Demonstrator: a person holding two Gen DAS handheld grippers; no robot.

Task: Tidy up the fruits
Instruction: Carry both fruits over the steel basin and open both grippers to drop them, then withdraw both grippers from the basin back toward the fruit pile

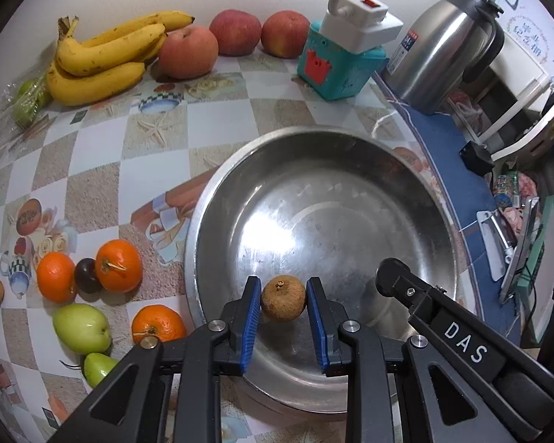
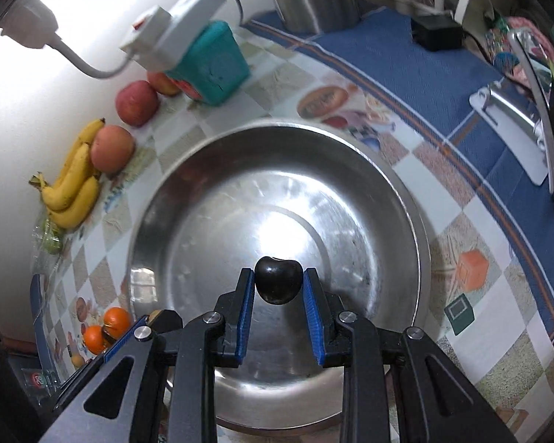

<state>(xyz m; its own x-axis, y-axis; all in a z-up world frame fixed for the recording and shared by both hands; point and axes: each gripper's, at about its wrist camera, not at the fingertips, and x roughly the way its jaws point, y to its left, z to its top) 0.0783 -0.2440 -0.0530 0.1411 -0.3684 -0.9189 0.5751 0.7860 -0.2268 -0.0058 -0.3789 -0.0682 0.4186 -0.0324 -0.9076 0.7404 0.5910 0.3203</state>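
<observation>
My left gripper (image 1: 283,288) is shut on a small brown rough-skinned fruit (image 1: 283,297), held over the near side of a large steel bowl (image 1: 218,199). My right gripper (image 2: 279,280) is shut on a dark cherry (image 2: 278,280) above the same steel bowl (image 2: 417,221), whose inside holds no fruit. The right gripper's black body (image 1: 439,313) reaches in from the lower right of the left wrist view. Left of the bowl lie oranges (image 1: 118,265), a dark plum (image 1: 87,275) and green fruits (image 1: 81,328). Bananas (image 1: 107,51) and red apples (image 1: 188,51) line the wall.
A teal box (image 1: 336,70) bearing a white power strip (image 1: 365,22) stands behind the bowl, with a steel thermos jug (image 1: 447,48) to its right. The table edge with a blue border (image 2: 406,62) runs on the right, clutter beyond it.
</observation>
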